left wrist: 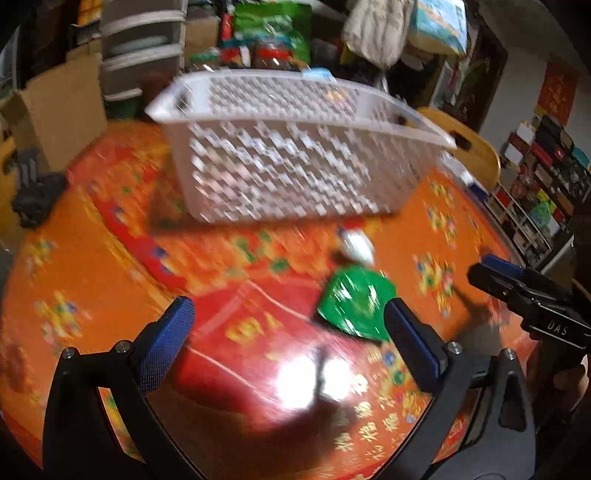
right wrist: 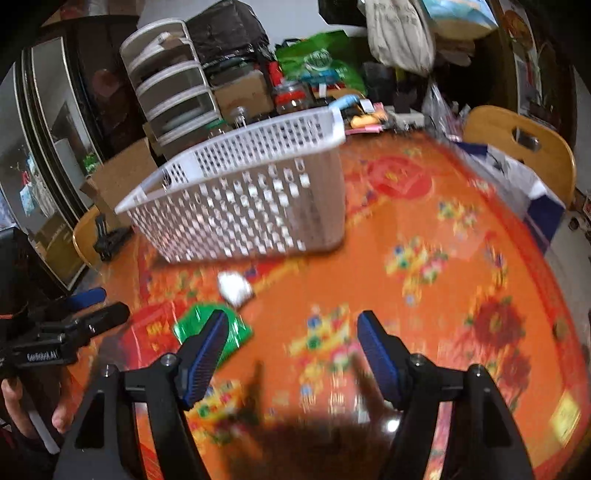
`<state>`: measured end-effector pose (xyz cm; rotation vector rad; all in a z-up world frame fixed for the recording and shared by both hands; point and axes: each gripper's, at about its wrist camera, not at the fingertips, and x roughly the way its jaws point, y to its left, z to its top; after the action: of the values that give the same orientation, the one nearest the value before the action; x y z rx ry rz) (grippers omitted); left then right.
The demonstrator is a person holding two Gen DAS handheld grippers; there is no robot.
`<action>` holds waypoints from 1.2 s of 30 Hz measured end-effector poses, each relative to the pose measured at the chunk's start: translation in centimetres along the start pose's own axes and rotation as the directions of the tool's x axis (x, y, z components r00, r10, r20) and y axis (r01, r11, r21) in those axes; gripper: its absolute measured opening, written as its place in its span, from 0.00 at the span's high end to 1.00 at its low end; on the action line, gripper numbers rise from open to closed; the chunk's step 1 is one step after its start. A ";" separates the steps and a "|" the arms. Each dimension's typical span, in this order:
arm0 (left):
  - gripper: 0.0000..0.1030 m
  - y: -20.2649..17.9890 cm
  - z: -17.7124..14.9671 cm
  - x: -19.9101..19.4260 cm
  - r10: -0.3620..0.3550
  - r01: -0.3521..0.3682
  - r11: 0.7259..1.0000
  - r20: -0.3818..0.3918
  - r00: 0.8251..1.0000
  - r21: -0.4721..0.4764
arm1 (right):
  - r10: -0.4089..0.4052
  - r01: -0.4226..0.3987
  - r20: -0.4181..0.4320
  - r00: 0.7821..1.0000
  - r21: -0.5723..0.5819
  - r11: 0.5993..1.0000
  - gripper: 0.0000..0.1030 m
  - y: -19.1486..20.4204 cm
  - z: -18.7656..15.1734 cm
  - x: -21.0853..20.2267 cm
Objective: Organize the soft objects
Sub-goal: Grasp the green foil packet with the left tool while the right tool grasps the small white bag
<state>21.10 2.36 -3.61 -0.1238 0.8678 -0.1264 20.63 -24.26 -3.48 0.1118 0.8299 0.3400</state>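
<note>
A white perforated plastic basket point(left wrist: 288, 147) stands on the round table with its orange and red cloth point(left wrist: 110, 258); it also shows in the right wrist view point(right wrist: 251, 199). A shiny green soft packet point(left wrist: 356, 304) lies in front of it, with a small white soft object point(left wrist: 356, 243) just beyond. In the right wrist view the green packet point(right wrist: 192, 326) and the white object point(right wrist: 234, 288) lie left of centre. My left gripper point(left wrist: 288, 321) is open and empty above the cloth, its right finger beside the green packet. My right gripper point(right wrist: 293, 343) is open and empty.
Wooden chairs point(right wrist: 517, 147) stand around the table. Behind it are a drawer unit point(right wrist: 173, 88), cardboard boxes point(left wrist: 62, 103), jars and green bags point(left wrist: 273, 33). A blue and white bag point(right wrist: 517, 184) lies at the table's right edge. A black clamp point(right wrist: 110, 236) sits at the left edge.
</note>
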 end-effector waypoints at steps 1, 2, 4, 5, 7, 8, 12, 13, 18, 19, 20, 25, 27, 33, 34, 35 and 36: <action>0.02 -0.7 -0.6 0.7 0.001 -0.001 1.000 -0.024 1.000 0.010 | -0.010 0.010 -0.005 1.000 0.006 1.000 0.30 -0.1 -0.3 0.3; 0.02 -1.1 -0.9 1.1 -0.002 0.002 1.000 -0.033 0.999 0.014 | -0.016 0.016 -0.010 1.000 0.012 1.000 0.30 -0.3 -0.5 0.4; 0.02 -2.4 -1.1 1.8 -0.019 0.020 0.999 -0.047 0.999 0.033 | -0.014 0.014 -0.009 1.000 0.024 1.000 0.30 -0.6 -0.6 0.4; 0.02 -3.0 -1.2 2.1 -0.014 0.016 0.999 -0.045 0.999 0.047 | -0.012 0.012 -0.002 1.000 0.031 0.999 0.30 -0.7 -0.6 0.2; 0.02 -3.7 -1.1 2.8 -0.004 0.008 0.998 -0.051 0.999 0.064 | -0.020 0.020 0.004 1.000 0.026 0.999 0.30 -0.8 -0.2 0.1; 0.02 -3.8 -0.8 3.2 -0.008 0.012 0.998 -0.054 0.998 0.068 | -0.027 0.027 0.009 1.000 0.023 0.999 0.30 -0.8 0.0 0.0; 0.02 -4.9 -0.6 4.6 -0.002 0.007 0.997 -0.069 0.998 0.082 | -0.024 0.023 0.017 1.000 0.031 0.999 0.30 -1.1 0.6 -0.1; 0.02 -5.1 -0.5 4.8 0.001 0.005 0.996 -0.070 0.998 0.085 | -0.024 0.023 0.017 1.000 0.033 0.999 0.30 -1.1 0.7 0.0; 0.02 -5.8 -0.3 5.6 0.006 0.000 0.995 -0.069 0.998 0.095 | -0.028 0.028 0.001 1.000 0.052 0.998 0.30 -1.5 0.9 0.6; 0.02 -6.0 -0.3 5.6 0.009 -0.002 0.995 -0.065 0.998 0.099 | -0.027 0.027 0.000 1.000 0.054 0.998 0.30 -1.6 0.9 0.7; 0.02 -6.1 -0.1 5.8 0.012 -0.005 0.995 -0.063 0.998 0.103 | -0.026 0.026 -0.002 1.000 0.057 0.998 0.30 -1.5 1.0 0.8; 0.28 -6.5 -0.2 6.4 0.010 -0.002 0.992 -0.063 0.998 0.126 | -0.021 0.021 -0.010 1.000 0.046 0.999 0.30 -0.7 1.4 1.6; 0.42 -6.4 -0.3 6.8 -0.001 0.011 0.991 -0.070 0.998 0.133 | -0.022 0.022 -0.022 1.000 0.028 0.999 0.30 0.1 1.5 2.2; 0.76 -4.3 -0.3 6.2 -0.033 0.041 0.992 -0.068 0.997 0.116 | 0.001 -0.004 -0.068 0.998 -0.045 0.999 0.30 3.2 1.9 5.2; 0.81 -3.8 -0.3 6.1 -0.033 0.040 0.993 -0.070 0.997 0.110 | 0.008 -0.012 -0.072 0.997 -0.055 0.998 0.30 3.8 1.8 5.7; 0.82 -3.2 -0.4 6.1 -0.027 0.034 0.994 -0.068 0.997 0.104 | 0.018 -0.024 -0.082 0.996 -0.071 0.997 0.30 4.4 1.9 6.3; 0.82 -2.8 -0.4 6.1 -0.023 0.030 0.994 -0.067 0.998 0.101 | 0.021 -0.029 -0.091 0.996 -0.086 0.996 0.30 4.8 1.9 6.7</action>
<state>24.53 -1.37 -8.03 -0.0358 0.9233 -0.2003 24.96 -17.36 -5.84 0.0260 0.9020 0.4066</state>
